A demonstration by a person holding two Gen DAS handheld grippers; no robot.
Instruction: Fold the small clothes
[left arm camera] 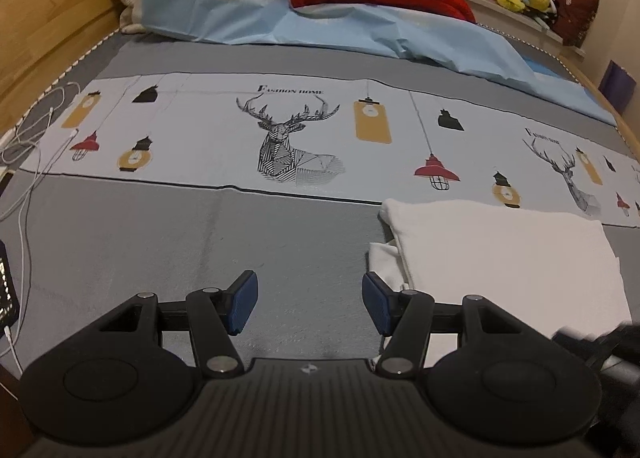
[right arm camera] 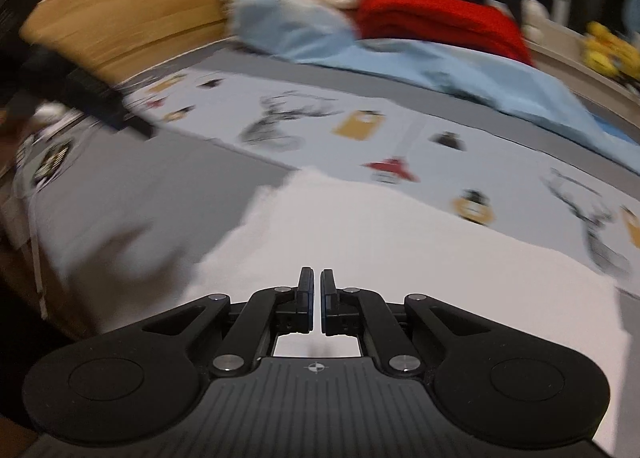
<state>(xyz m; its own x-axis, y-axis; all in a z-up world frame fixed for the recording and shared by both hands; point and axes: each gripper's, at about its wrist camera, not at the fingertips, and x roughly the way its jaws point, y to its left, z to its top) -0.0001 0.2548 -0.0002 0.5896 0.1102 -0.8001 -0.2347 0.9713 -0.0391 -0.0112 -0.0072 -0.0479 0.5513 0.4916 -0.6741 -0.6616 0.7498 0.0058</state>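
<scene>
1. I see a white garment [left arm camera: 504,258], folded flat, on the grey bedsheet [left arm camera: 160,242].
2. Its long axis runs toward the blue duvet [left arm camera: 360,34].
3. My left gripper [left arm camera: 310,304] gapes empty; right gripper [right arm camera: 316,300] is closed, empty.

- We record warm, fairly dim indoor light in both views; its source is not in view.
- Left wrist view: sharp; the deer print [left arm camera: 292,142] reads crisply. Soft sheen on the grey sheet just below it.
- Right wrist view: heavy motion smear; the deer print [right arm camera: 280,122] is streaked, while the camera's own gripper body stays sharp.
- Fisheye bowing grows away from the print towards the edges.
</scene>
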